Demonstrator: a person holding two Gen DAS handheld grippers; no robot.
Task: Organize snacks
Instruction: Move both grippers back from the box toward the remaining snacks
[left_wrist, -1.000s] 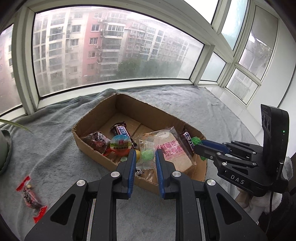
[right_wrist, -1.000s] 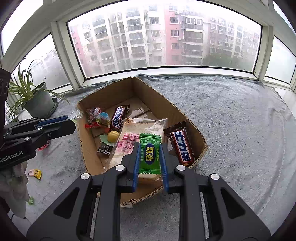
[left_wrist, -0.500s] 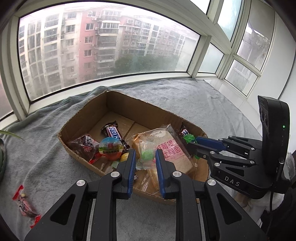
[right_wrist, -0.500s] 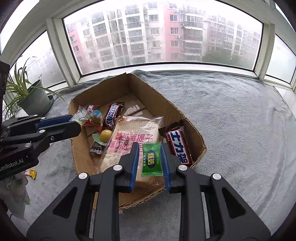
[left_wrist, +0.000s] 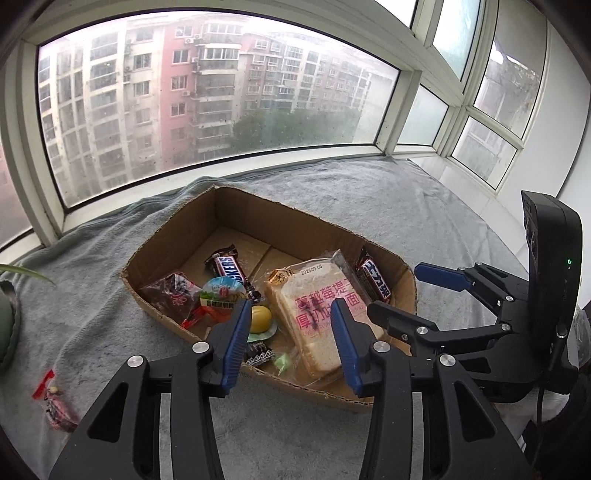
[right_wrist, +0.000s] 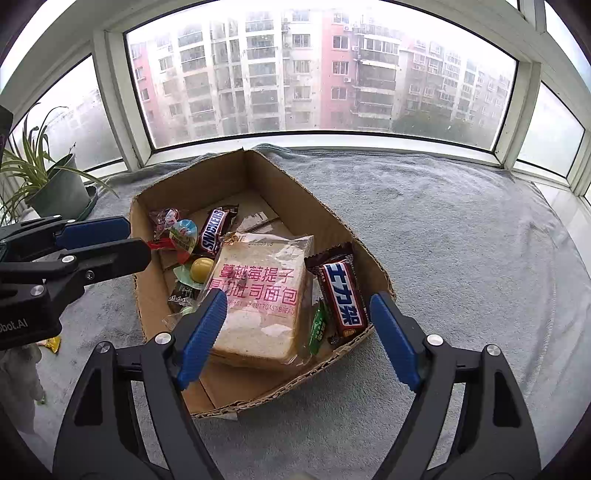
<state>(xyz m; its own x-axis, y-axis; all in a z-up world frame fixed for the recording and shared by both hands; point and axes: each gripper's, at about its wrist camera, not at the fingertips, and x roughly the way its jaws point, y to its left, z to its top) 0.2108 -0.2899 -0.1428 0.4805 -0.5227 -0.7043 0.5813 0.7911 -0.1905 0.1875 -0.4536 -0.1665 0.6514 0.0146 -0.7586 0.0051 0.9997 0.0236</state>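
Since a second ago: both jaw sets spread from narrow to wide; green candy packet (right_wrist: 318, 326) released from right gripper (right_wrist: 295, 332) and now lying inside cardboard box (right_wrist: 332, 225), wedged on edge between toast bread bag (right_wrist: 258, 295) and Chinese-label Snickers bar (right_wrist: 341, 295); small green candy (left_wrist: 282, 360) likewise dropped by left gripper (left_wrist: 288, 341), now at box floor near the 6 o'clock wall in left wrist view. Left jaws wide, holding nothing; right jaws wide, holding nothing; both hovering above the near rim. Box contents as visible in left wrist view: English-label Snickers bar (left_wrist: 229, 267) toward 11 o'clock of box centre, dark red-wrapped snack (left_wrist: 173, 297) at 9 o'clock, round jelly cup (left_wrist: 223, 293) just beside it, yellow ball-shaped sweet (left_wrist: 260, 318) at 7 o'clock on a green wrapper, small dark packet (left_wrist: 258, 352) below that, bread bag filling the 3 to 5 o'clock half. Still outside the box: red-wrapped candy (left_wrist: 53, 404) on grey blanket (right_wrist: 461, 240) at 8 o'clock of left wrist view, well apart from the box; small yellow wrapper (right_wrist: 51, 343) at 9 o'clock of right wrist view, partly hidden behind left gripper. Potted spider plant (right_wrist: 48, 184) at 10 o'clock, not part of task. Judgement: most snacks boxed, two loose pieces left to collect; task roughly three-quarters done, possibly more items out of view. Next pick likely the red-wrapped candy, nearest the left side.
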